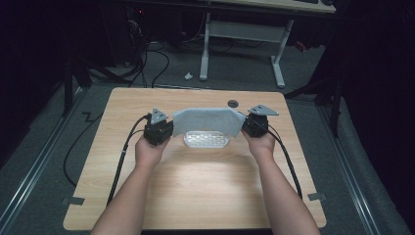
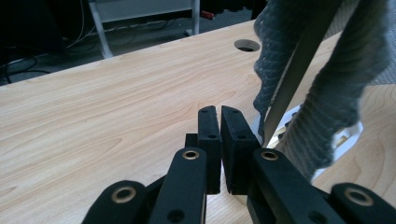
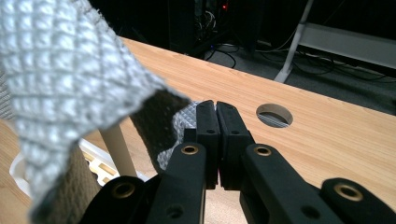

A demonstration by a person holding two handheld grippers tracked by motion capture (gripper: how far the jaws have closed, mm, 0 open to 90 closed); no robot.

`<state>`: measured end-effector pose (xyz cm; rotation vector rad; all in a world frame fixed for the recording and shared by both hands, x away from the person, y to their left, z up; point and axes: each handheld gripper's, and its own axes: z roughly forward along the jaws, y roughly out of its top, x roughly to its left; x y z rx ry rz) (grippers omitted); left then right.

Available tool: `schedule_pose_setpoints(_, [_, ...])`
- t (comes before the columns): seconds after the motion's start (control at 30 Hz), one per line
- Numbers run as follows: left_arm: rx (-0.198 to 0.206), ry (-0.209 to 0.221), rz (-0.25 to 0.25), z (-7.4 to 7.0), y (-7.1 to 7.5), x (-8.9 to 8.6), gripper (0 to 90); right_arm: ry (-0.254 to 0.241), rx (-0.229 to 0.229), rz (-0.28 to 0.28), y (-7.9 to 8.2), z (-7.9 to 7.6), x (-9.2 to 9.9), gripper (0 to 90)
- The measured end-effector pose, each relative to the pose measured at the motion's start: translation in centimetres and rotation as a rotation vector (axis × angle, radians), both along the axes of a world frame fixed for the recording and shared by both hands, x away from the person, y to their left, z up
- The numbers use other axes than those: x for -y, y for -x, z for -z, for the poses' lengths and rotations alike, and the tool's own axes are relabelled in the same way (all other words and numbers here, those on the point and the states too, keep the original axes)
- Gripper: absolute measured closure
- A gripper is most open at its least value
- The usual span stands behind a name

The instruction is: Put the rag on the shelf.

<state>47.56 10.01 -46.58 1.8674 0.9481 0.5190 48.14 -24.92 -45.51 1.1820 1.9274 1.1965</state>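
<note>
A grey waffle-weave cloth (image 1: 208, 120) hangs stretched between my two grippers above the far middle of the wooden table (image 1: 195, 191). My left gripper (image 1: 170, 128) holds its left end and my right gripper (image 1: 243, 126) its right end. Just under the cloth sits a white oval tray (image 1: 206, 140). In the left gripper view the jaws (image 2: 219, 114) stand shut, with the cloth (image 2: 336, 93) draping at the right over the tray's rim (image 2: 351, 135). In the right gripper view the shut jaws (image 3: 216, 109) have the cloth (image 3: 60, 70) spreading to the left.
A round cable hole (image 1: 233, 103) lies in the table just behind the cloth. Black cables trail from both grippers off the table's sides. A white desk frame (image 1: 244, 34) stands on the floor beyond the far edge.
</note>
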Motion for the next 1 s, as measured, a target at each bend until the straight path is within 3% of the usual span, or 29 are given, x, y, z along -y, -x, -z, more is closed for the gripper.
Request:
schedule_pose_setpoints(0.23, [0.0, -0.006, -0.005, 0.1, 0.1, -0.2, 87.0, -0.003, -0.02, -0.011, -0.1, 0.4, -0.3, 89.0])
schedule_pose_setpoints(0.4, [0.013, 0.006, -0.031, -0.1, 0.1, -0.7, 80.3, -0.006, -0.015, -0.007, 0.0, 0.1, 0.0, 81.0])
schedule_pose_setpoints(0.6, [0.03, 0.011, -0.061, -0.5, 0.2, -1.5, 74.0, -0.015, 0.022, 0.023, 0.1, -1.1, 1.2, 74.4])
schedule_pose_setpoints(1.0, [0.067, -0.005, -0.12, -1.3, 1.0, -3.6, 63.1, 0.002, 0.029, 0.064, 1.3, -2.2, 3.6, 72.7])
